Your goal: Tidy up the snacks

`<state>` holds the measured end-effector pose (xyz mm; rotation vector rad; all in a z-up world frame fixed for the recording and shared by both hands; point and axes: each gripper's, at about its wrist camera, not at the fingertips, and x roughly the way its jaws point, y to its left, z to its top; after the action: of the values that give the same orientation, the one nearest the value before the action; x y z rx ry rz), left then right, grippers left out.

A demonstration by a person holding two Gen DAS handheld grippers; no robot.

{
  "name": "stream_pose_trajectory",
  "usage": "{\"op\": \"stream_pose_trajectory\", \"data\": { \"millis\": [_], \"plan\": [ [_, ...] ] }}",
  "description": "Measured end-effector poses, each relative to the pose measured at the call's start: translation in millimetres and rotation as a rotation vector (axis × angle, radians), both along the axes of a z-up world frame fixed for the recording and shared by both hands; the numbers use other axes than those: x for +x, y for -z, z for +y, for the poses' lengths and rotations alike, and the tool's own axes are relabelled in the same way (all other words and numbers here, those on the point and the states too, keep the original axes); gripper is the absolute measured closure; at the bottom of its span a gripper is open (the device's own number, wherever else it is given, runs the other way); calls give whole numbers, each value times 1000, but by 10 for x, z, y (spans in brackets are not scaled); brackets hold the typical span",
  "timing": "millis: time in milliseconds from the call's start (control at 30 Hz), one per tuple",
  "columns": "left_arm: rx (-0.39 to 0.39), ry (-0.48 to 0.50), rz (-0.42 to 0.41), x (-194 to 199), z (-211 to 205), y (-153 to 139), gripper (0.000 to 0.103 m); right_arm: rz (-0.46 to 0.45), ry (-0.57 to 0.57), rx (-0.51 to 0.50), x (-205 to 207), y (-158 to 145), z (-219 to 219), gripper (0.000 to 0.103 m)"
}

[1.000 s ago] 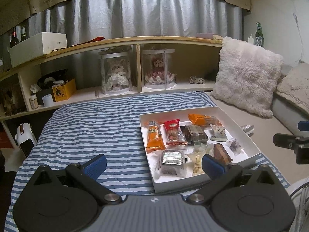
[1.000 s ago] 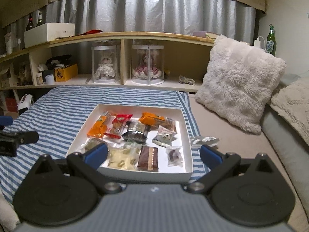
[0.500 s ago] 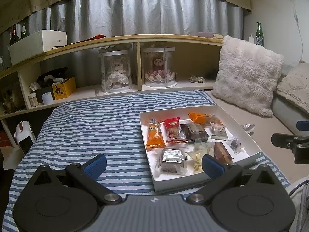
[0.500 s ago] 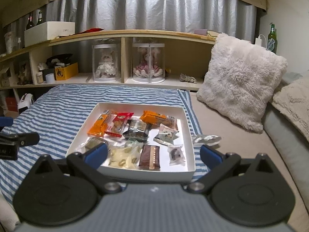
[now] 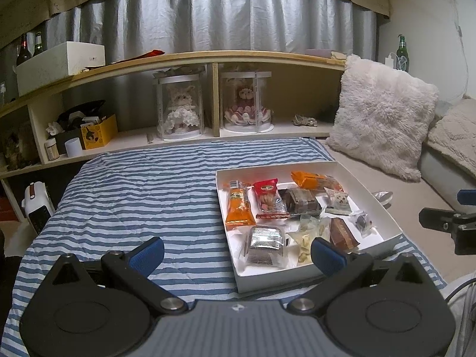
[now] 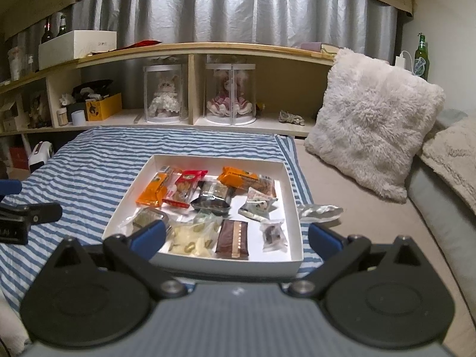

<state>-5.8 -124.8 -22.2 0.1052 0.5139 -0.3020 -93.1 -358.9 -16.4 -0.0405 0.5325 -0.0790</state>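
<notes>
White card forms the shallow box point(image 6: 293, 263) that holds the snacks; it sits on the striped bedcover point(image 5: 142, 196), at that cover's right edge.

Change over the last second: slight. In both views the box has drifted a little lower and the shelf point(image 6: 208, 48) behind has come up in view, which reads as both grippers lifting or tipping back a little. No packet has shifted. Judgement: the grippers are holding off, not closing on a packet.

Left gripper point(image 5: 237, 253): jaws wide apart, empty, hovering over the bedcover at the box's near left corner. Right gripper point(image 6: 236, 239): jaws wide apart, empty, hovering over the box's near wall.

Contents, loosely scattered, some overlapping:
- orange packet point(image 6: 153, 192) at far left, red packet point(image 6: 184, 189) beside it;
- second orange packet point(image 6: 238, 175) at the far side;
- dark packet point(image 6: 212, 197) in the middle;
- brown bar point(image 6: 232, 238) near the front wall;
- pale clear bag point(image 6: 192, 238) left of the bar.

One silver wrapper point(image 6: 319, 211) lies outside the box, just beside its right wall. Most snacks already lie in the box; whether sorting is over cannot be told.
</notes>
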Motion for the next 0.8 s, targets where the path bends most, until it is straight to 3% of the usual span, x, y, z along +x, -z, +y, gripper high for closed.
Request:
{"op": "stream_pose_trajectory", "data": {
  "millis": [800],
  "plan": [
    [-4, -1, 2, 1, -7, 0, 0, 8, 7, 15, -9, 21, 13, 1]
  ]
}}
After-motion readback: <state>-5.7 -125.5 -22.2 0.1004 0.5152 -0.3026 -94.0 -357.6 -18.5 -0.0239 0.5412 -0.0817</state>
